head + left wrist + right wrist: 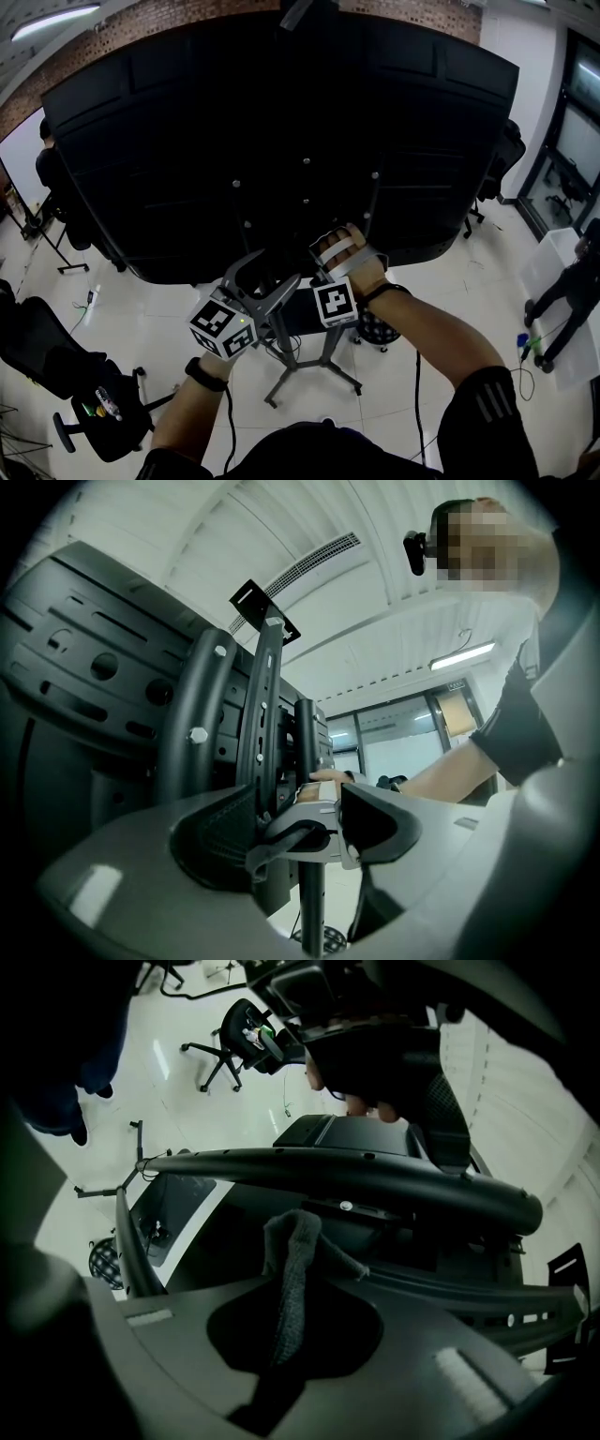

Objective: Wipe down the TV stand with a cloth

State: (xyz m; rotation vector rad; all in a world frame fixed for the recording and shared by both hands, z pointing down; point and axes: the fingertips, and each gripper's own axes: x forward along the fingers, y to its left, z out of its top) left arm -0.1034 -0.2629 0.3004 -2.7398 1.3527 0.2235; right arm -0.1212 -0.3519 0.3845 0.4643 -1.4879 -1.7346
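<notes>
I am looking down at the black back of the TV [281,141], which sits on its stand. The stand's pole [328,337] and splayed feet [300,370] stand below my hands. My right gripper [291,1307] is shut on a grey knitted cloth [292,1251]. The cloth's free end sticks up against a curved black bar of the stand [375,1177]. My left gripper [300,832] is open beside it, with the stand's pole [311,892] and a grey bracket showing between its jaws. In the head view both grippers, left [267,281] and right [323,248], sit just under the TV's lower edge.
A black office chair [103,412] stands at the lower left, and another [506,159] at the right behind the TV. A person [572,281] stands at the far right. A round wire basket [380,330] lies by the stand's feet on the white tiled floor.
</notes>
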